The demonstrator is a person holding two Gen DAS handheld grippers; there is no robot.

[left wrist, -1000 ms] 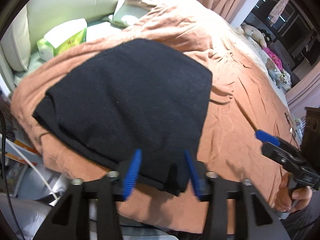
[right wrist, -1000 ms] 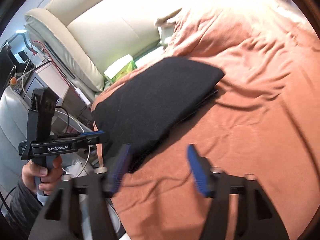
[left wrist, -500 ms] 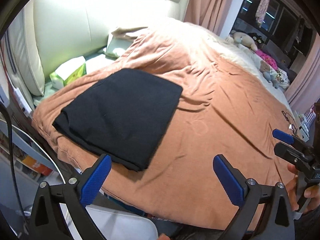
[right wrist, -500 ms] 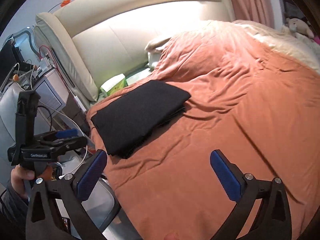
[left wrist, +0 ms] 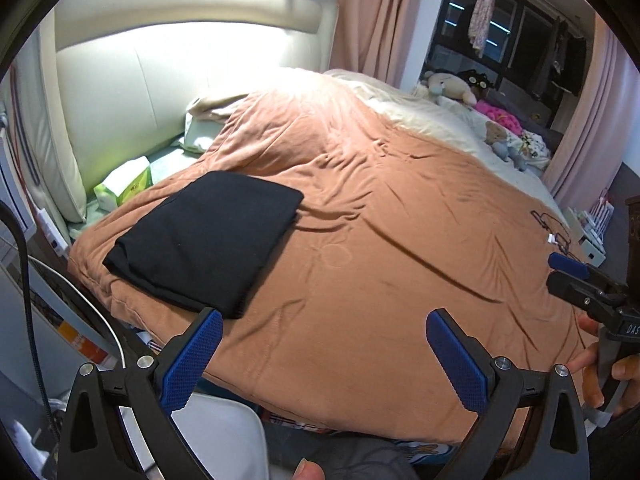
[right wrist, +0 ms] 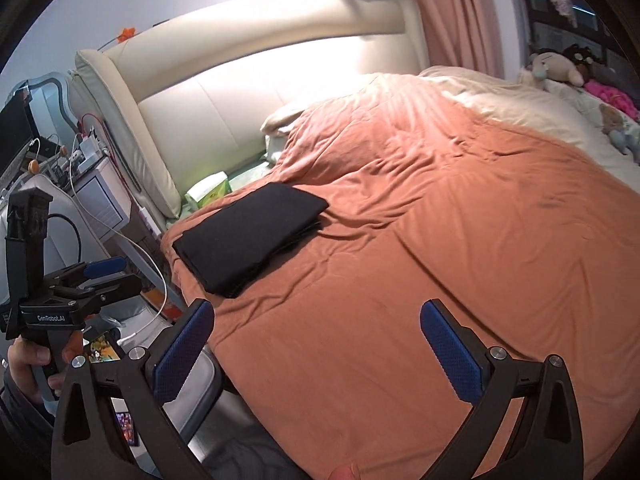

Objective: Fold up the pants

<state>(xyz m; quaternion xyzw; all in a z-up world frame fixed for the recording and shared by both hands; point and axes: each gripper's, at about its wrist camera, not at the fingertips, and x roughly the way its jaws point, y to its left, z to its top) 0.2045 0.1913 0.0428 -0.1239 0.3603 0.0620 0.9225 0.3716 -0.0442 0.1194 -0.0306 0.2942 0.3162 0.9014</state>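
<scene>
Pants, folded black and soft near the headboard, look light and floppy, so I'd pinch a layered edge with my left gripper and right gripper, both gaping with nothing between their jaws.

Indoor light, glare blown out on the headboard, sharp focus, fisheye bending, black corners

One folded black pair of pants, one rust-orange quilted duvet, one green-and-white tissue pack, two black handheld grippers with blue-padded jaws, one cream padded headboard.
</scene>
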